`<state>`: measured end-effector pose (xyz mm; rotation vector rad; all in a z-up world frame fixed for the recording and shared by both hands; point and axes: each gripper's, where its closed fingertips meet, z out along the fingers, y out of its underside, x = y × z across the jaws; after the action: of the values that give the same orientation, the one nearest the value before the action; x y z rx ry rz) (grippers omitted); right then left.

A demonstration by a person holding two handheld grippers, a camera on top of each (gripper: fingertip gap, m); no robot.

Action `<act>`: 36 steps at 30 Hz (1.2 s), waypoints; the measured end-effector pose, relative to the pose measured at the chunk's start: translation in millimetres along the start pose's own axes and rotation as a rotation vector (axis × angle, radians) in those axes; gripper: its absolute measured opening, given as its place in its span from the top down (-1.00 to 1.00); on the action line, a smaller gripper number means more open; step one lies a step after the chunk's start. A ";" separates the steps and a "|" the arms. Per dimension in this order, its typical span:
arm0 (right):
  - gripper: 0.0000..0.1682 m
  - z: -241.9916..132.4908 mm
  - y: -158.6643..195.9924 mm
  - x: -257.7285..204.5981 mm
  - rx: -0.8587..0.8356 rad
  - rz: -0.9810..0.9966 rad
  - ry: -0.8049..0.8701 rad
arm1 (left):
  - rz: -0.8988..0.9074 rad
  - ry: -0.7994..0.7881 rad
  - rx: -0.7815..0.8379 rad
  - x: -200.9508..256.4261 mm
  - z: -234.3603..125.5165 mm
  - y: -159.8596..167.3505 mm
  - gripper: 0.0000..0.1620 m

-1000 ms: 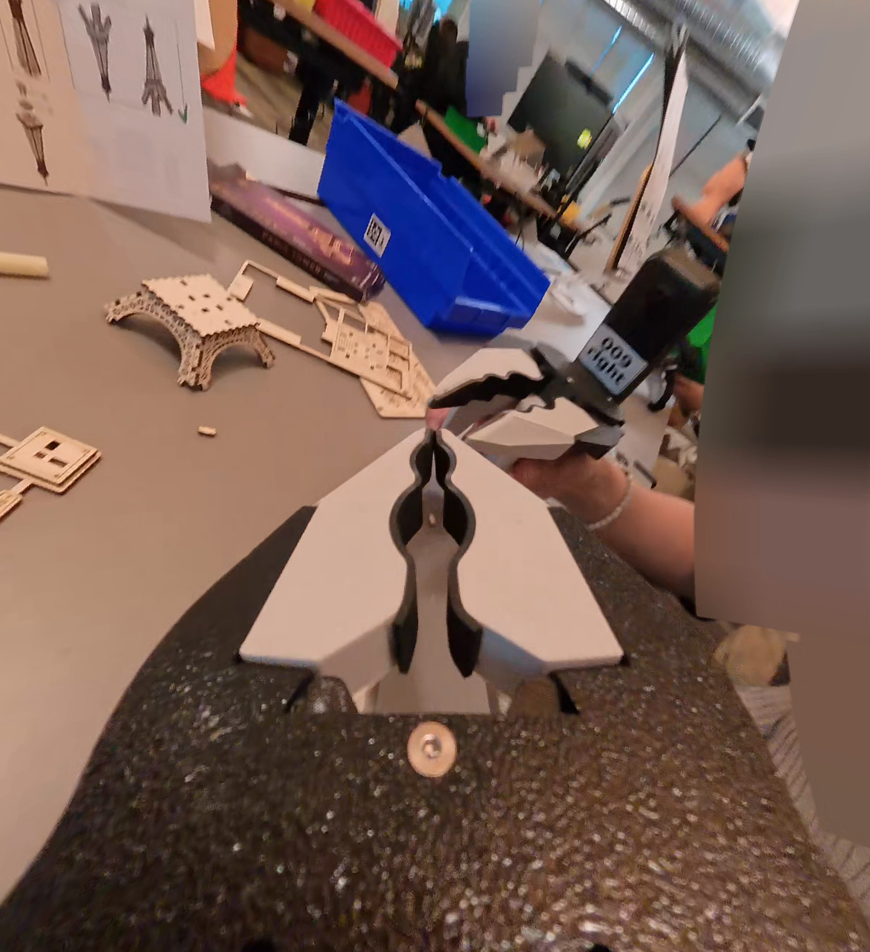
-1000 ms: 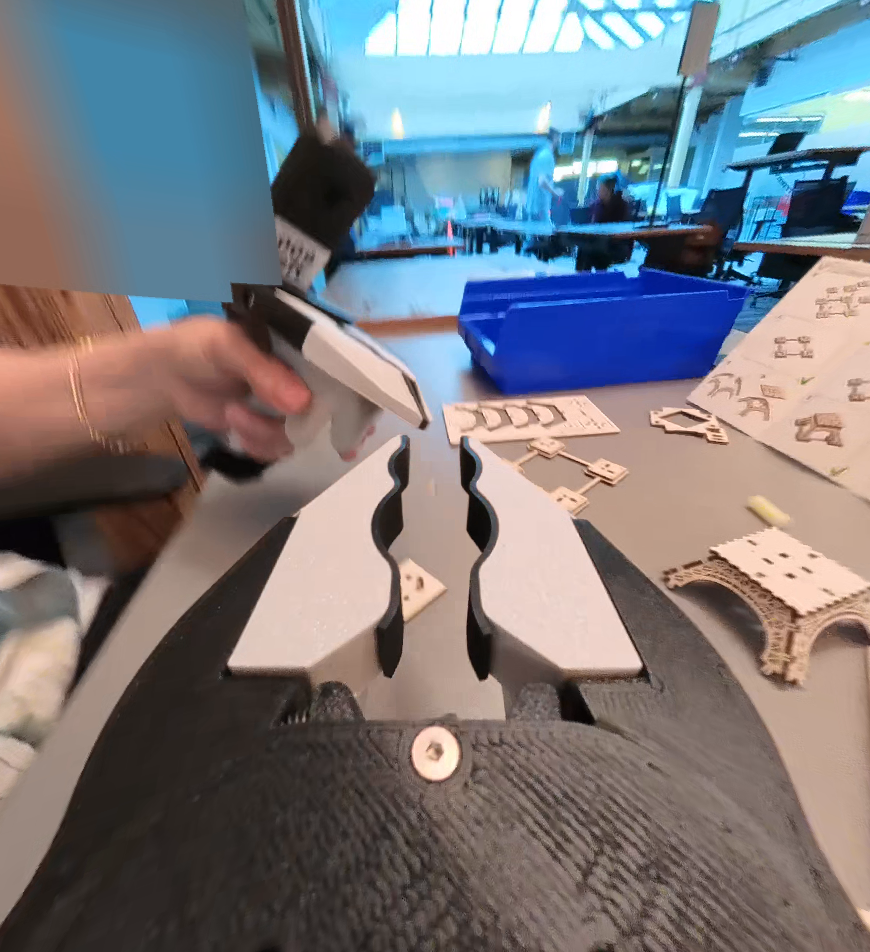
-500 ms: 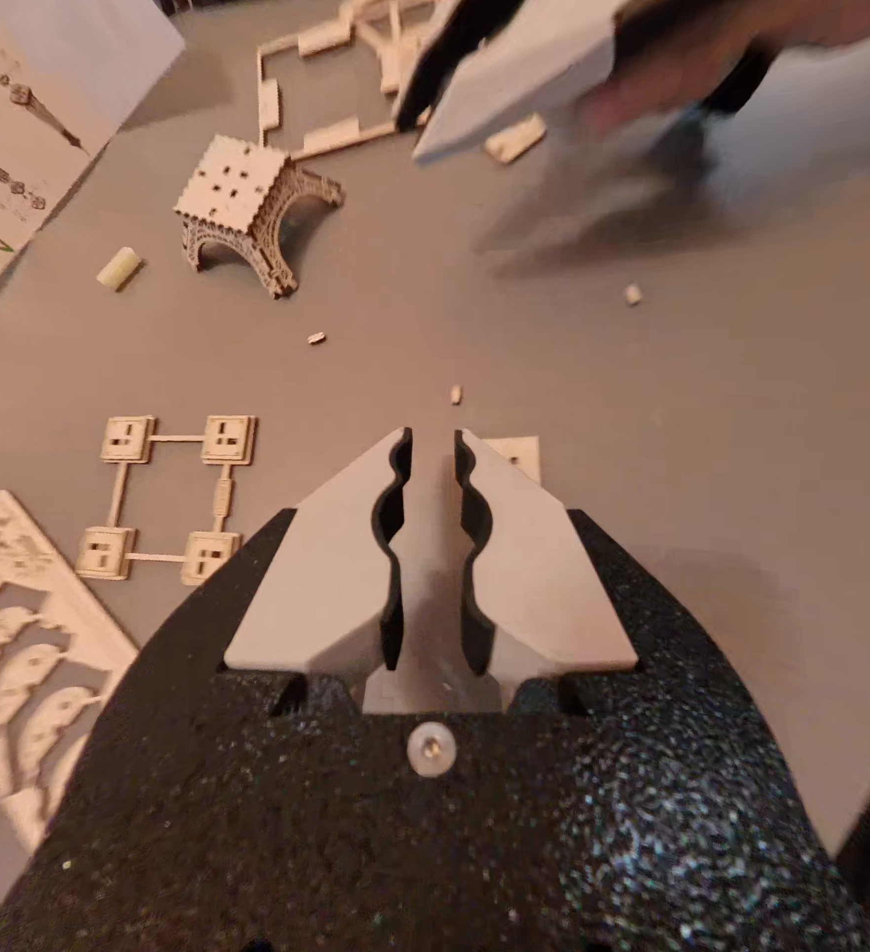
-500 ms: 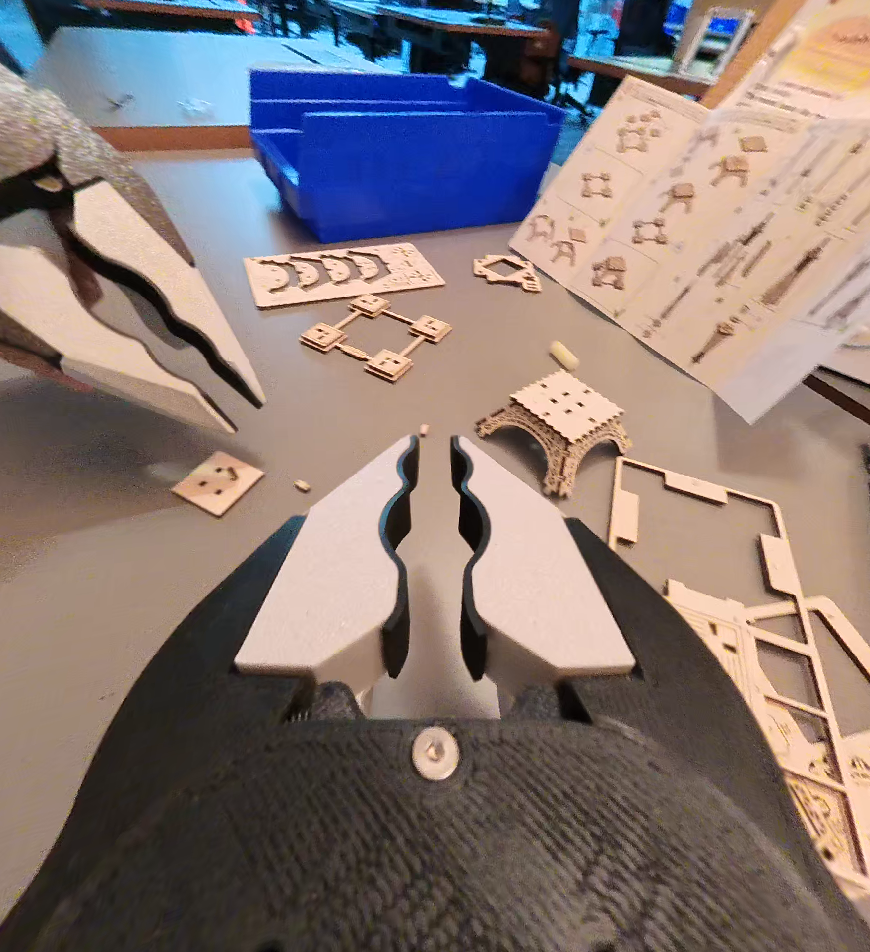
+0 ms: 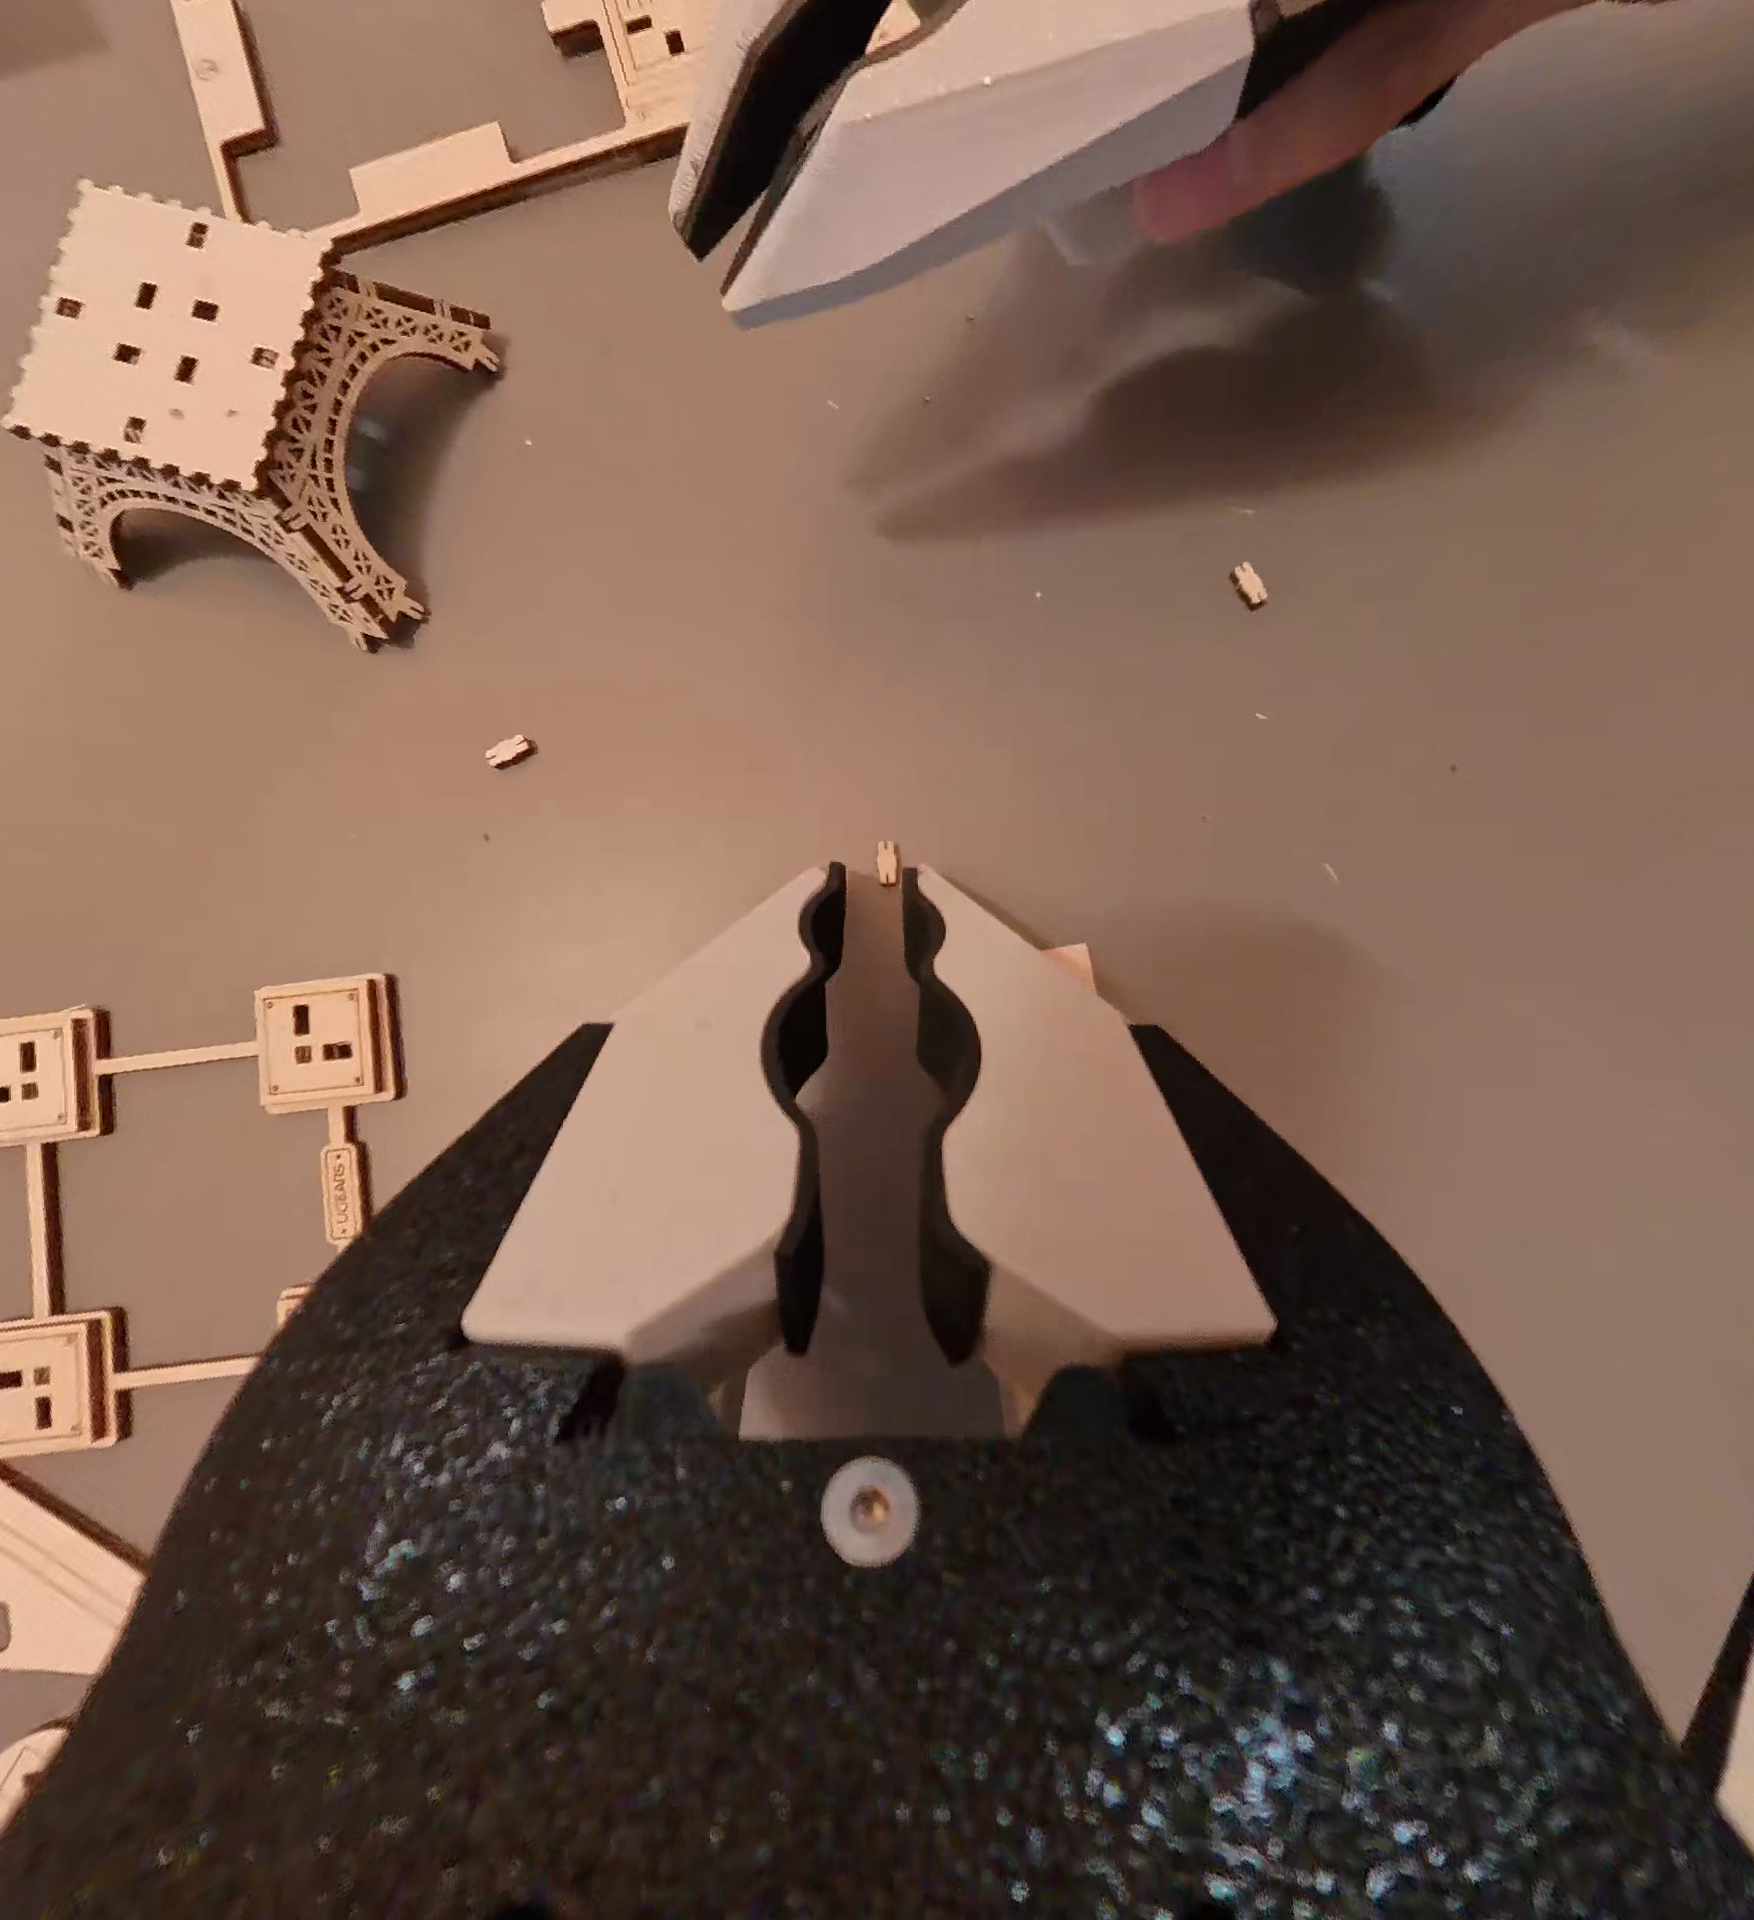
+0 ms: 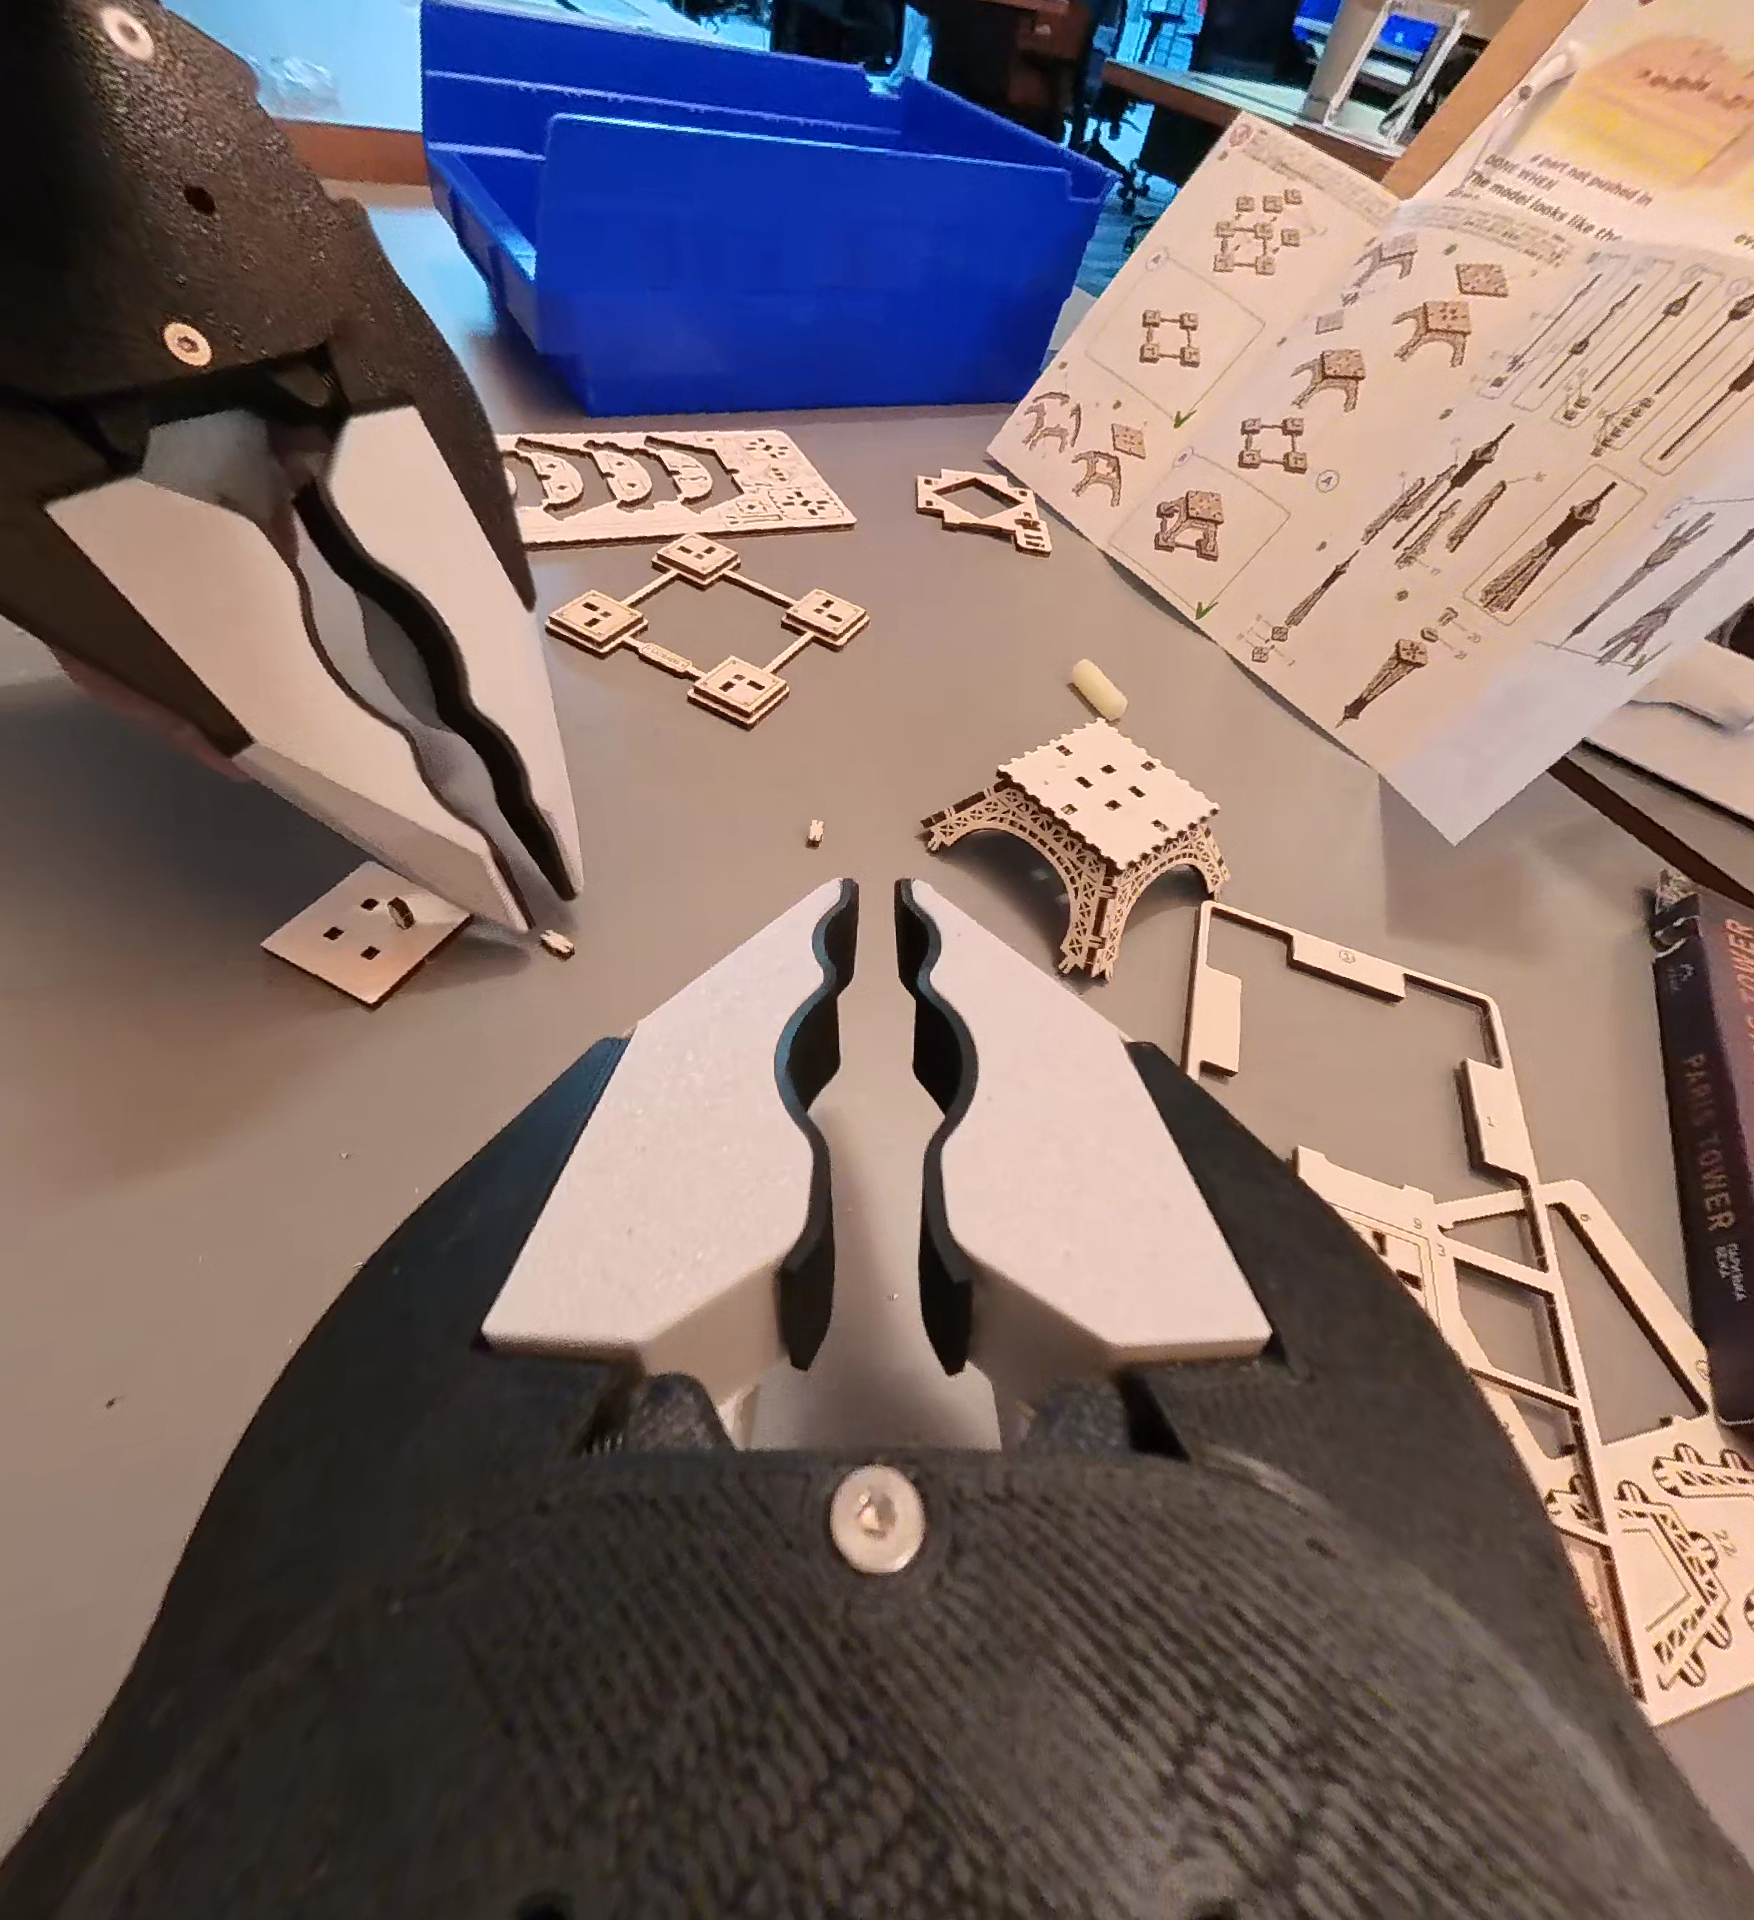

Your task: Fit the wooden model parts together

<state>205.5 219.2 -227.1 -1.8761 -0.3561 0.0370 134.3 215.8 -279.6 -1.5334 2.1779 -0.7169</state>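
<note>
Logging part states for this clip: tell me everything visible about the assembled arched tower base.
The arched tower base is pale laser-cut wood: a square top plate with toothed edges and small rectangular slots, joined to four lattice legs that curve into arches. It stands upright on the grey table, beside an emptied part frame. Neither gripper touches it. The left wrist view shows it intact from above.

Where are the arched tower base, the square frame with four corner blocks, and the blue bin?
arched tower base (image 6: 1112,790), right wrist view, top plate
square frame (image 6: 709,623), right wrist view, far corner block
blue bin (image 6: 748,260), right wrist view, front wall
</note>
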 end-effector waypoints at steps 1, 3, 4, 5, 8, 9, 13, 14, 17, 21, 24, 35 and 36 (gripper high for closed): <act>0.94 0.3 0.2 -0.2 -0.002 -0.002 -0.001 | 0.005 0.000 -0.003 -0.2 0.8 0.9 0.90; 0.95 0.5 0.6 -0.2 -0.006 -0.002 -0.003 | 0.002 0.006 -0.006 -0.3 2.5 2.1 0.91; 0.95 0.5 0.6 -0.3 -0.007 -0.003 -0.004 | 0.004 0.014 -0.006 0.7 3.4 2.4 0.91; 0.95 0.7 0.9 -0.7 -0.009 -0.003 -0.007 | 0.005 0.019 -0.005 1.5 4.3 2.8 0.92; 0.95 1.3 1.3 -0.9 -0.014 -0.009 -0.008 | 0.009 0.018 -0.003 2.0 6.4 3.3 0.99; 0.95 1.1 1.3 -1.2 -0.017 -0.010 -0.008 | 0.012 0.015 0.000 1.9 6.9 3.0 0.99; 0.97 0.4 2.0 -4.0 -0.025 -0.009 -0.027 | 0.062 -0.035 0.020 -2.9 5.1 -0.2 1.00; 0.96 0.3 1.7 -5.6 -0.023 0.005 -0.044 | 0.092 -0.058 0.040 -4.5 2.1 -4.0 0.99; 0.85 -2.4 -0.9 -23.4 -0.021 0.155 -0.210 | 0.242 -0.128 0.137 -1.4 -12.6 -23.9 0.99; 0.76 -9.7 -12.5 -52.5 0.004 0.408 -0.475 | 0.521 -0.305 0.187 1.9 -32.9 -40.7 1.00; 0.83 -11.1 -15.2 -55.5 0.021 0.450 -0.511 | 0.638 -0.369 0.200 6.2 -41.6 -44.9 1.00; 0.93 -16.5 -29.7 -67.3 0.093 0.556 -0.629 | 0.691 -0.365 0.232 17.3 -48.3 -52.1 1.00; 0.92 -17.0 -30.6 -67.7 0.097 0.560 -0.635 | 0.694 -0.367 0.231 17.2 -48.2 -52.5 1.00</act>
<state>137.5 194.5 -203.1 -1.7784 -0.2355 1.0226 140.2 194.2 -209.8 -0.6475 2.0493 -0.3929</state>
